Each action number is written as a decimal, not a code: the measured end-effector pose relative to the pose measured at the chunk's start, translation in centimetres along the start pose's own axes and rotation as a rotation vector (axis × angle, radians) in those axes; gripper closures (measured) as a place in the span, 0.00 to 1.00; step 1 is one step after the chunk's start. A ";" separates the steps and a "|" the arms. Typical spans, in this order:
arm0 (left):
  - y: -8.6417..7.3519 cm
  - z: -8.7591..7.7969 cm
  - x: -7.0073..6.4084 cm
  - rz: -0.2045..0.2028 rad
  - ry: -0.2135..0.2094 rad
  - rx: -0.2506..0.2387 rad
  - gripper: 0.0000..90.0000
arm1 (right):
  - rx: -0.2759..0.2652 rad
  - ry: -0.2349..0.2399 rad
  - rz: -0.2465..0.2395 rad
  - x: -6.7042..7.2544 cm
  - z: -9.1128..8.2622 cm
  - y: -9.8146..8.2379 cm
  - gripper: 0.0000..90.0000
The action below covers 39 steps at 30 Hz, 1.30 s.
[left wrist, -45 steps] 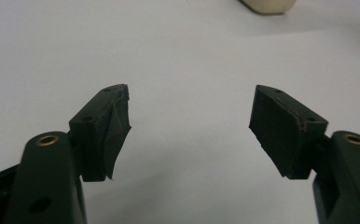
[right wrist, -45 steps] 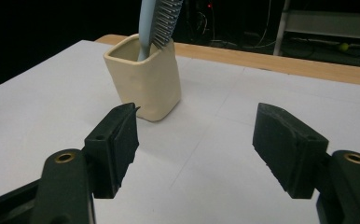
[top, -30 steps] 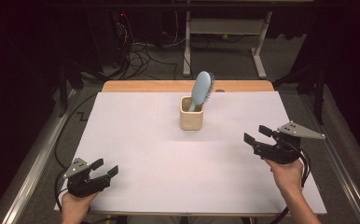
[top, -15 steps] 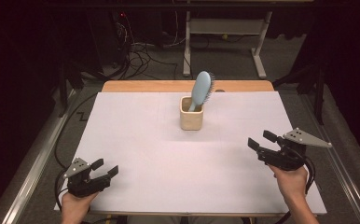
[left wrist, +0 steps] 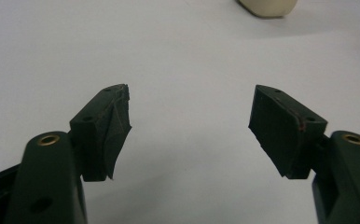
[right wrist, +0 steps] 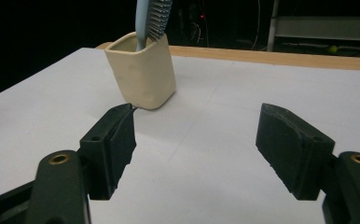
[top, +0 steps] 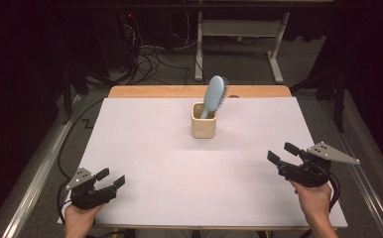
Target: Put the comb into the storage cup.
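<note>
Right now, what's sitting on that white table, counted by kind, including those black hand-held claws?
Cream square cup: 1
Light-blue plastic hairbrush, standing in the cup: 1
Black hand-held grippers: 2, left gripper and right gripper, both with fingers apart and nothing between them
Total: 4

Worktop: a white sheet [top: 145,148] covered it, with a strip of bare wood [top: 155,91] along the far edge.
Floor: grey, with black cables [top: 152,57] tangled beyond the worktop.
Furniture: a pale metal table frame [top: 239,29] stood behind.
Light: the worktop was bright, the surroundings dark.
</note>
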<state>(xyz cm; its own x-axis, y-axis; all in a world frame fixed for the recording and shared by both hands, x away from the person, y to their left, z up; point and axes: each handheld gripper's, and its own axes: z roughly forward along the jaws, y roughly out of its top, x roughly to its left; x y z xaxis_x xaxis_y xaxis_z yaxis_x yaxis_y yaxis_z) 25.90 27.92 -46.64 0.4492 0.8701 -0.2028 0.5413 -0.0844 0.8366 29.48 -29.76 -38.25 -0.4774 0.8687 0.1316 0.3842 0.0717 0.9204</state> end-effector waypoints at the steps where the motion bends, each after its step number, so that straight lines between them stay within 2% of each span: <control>1: 0.0 0.0 0.0 0.000 0.000 0.001 0.33 | 0.000 -0.002 0.001 0.0 -0.1 -0.1 0.32; 33: 0.1 -0.3 0.0 -0.004 -0.006 -0.014 0.33 | -0.038 -0.043 0.043 -0.8 -3.3 -2.4 0.32; 39: 0.1 -0.4 -0.2 -0.001 -0.002 -0.022 0.34 | -0.029 -0.044 0.050 -0.8 -3.5 -2.9 0.32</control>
<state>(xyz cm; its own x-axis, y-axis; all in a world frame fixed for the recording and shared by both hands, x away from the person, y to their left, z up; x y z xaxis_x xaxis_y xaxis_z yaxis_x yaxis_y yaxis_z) 25.57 27.95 -46.32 0.4502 0.8691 -0.2050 0.5261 -0.0727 0.8473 25.96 -32.42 -39.73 -0.4226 0.8917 0.1617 0.3832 0.0141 0.9236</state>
